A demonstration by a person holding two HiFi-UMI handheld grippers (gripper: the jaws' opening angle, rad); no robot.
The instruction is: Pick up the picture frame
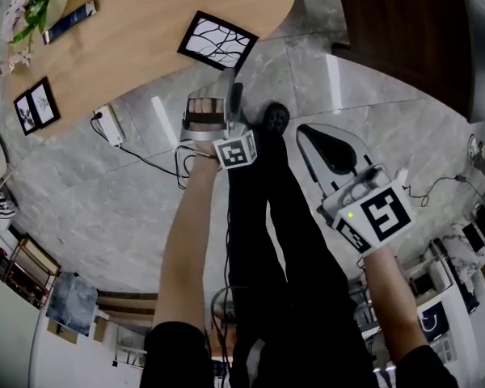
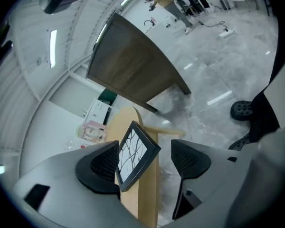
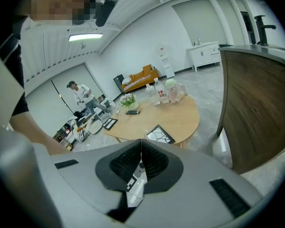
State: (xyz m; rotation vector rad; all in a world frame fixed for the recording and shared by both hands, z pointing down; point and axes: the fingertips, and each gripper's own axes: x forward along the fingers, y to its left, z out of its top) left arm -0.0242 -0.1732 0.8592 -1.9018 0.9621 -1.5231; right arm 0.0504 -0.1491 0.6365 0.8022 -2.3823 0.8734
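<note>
The picture frame (image 1: pixel 217 41) lies flat on the round wooden worktop (image 1: pixel 145 31), at the part of its edge nearest the person. It has a black border around a white sheet with dark branching lines. No claw touches it.

The left claw (image 1: pixel 205 103) hangs over the grey marble floor (image 1: pixel 105 208), just off that worktop edge and short of the frame. In the left gripper view its jaws stand wide apart. The picture frame (image 2: pixel 135 153) shows in the gap between them, but it lies beyond the claw (image 2: pixel 147 161), on the worktop (image 2: pixel 147 194), and neither pad reaches it. This claw holds nothing.

The right claw (image 1: pixel 311 140) is further from the worktop, over the floor beside the person's dark trouser legs (image 1: pixel 267 241). In the right gripper view its jaws are pressed together, with nothing between the pads (image 3: pixel 140 158). The picture frame (image 3: pixel 160 135) shows above them at the near edge of the worktop (image 3: pixel 185 115).

A smaller black frame (image 1: pixel 36 105) lies at the left edge of the worktop. A green plant (image 1: pixel 36 6) and a dark flat object (image 1: pixel 69 21) are toward its far left. Bottles (image 3: pixel 164 91) stand at the far edge. A white power strip (image 1: pixel 109 125) lies on the floor beside the worktop. Another person (image 3: pixel 80 95) stands well back in the room.
</note>
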